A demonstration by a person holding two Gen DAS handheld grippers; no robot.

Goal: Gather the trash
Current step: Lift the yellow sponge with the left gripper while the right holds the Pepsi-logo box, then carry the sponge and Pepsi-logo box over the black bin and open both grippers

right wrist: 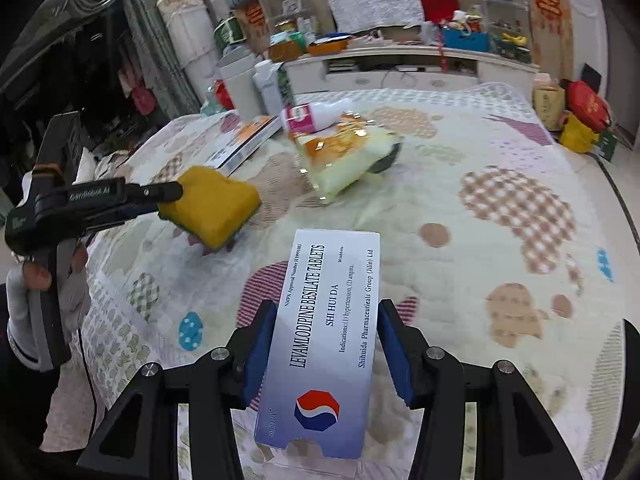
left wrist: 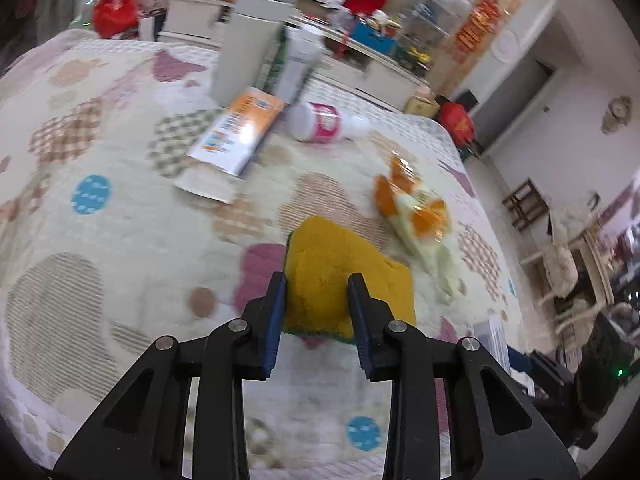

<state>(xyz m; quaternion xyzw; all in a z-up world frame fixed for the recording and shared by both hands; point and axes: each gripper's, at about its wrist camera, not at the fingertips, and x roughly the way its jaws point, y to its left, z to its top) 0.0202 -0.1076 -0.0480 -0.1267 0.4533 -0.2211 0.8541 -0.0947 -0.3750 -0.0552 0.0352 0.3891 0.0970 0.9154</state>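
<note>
My left gripper (left wrist: 317, 280) is shut on a yellow sponge (left wrist: 332, 256) with a green underside, held just above the patterned quilt (left wrist: 100, 240). The right wrist view shows that same sponge (right wrist: 216, 208) in the left gripper (right wrist: 168, 196) at the left, with a gloved hand (right wrist: 36, 276) on the handle. My right gripper (right wrist: 326, 306) is shut on a flat white-blue tablet box (right wrist: 320, 360), its pads pressing both long edges. A crumpled orange-yellow wrapper (left wrist: 416, 212) lies on the quilt just beyond the sponge.
Further back on the quilt lie an orange-white carton (left wrist: 236, 136) and a toppled pink-labelled bottle (left wrist: 324, 122). Tall white containers (left wrist: 248, 52) stand behind them. A cluttered low cabinet (right wrist: 400, 64) runs along the far side, and bags (right wrist: 584, 112) sit off the quilt's right edge.
</note>
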